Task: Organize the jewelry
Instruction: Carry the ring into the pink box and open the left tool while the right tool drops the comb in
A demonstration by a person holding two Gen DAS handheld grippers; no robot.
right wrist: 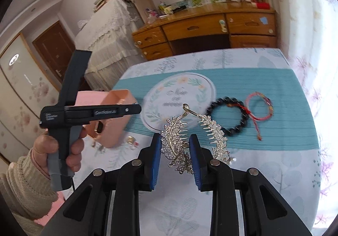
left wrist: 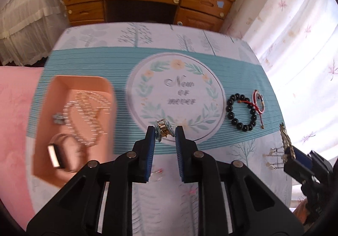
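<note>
Jewelry in both grippers above the bench

Jewelry is split between my two grippers, the bench and a tray. My left gripper (left wrist: 164, 133) is clamped on a small gold and pale-blue earring (left wrist: 163, 130), pinched right at the fingertips and hanging over the lower edge of the round wreath print on the tablecloth (left wrist: 147, 63). To its left sits the pink tray (left wrist: 63, 82), blurred in my left view, with a beaded chain (left wrist: 84, 113) and a small buckled piece (left wrist: 56, 155) lying inside.

My right gripper (right wrist: 175, 141) is closed on a rhinestone leaf hair comb (right wrist: 175, 139); one leaf half stands between the blue pads, the other half swings just outside the right finger, and its gold hook rises above the tips. Beyond that comb, well apart from it on the teal stripe, lie a black bead bracelet (right wrist: 243, 122) and a red cord bracelet (right wrist: 259, 107), touching each other.

In my right view, my left hand (right wrist: 61, 149) grips its tool's handle beside the tray. A small gold piece (right wrist: 130, 140) lies on the bench near the tray's front corner; I cannot tell what it is.
</note>
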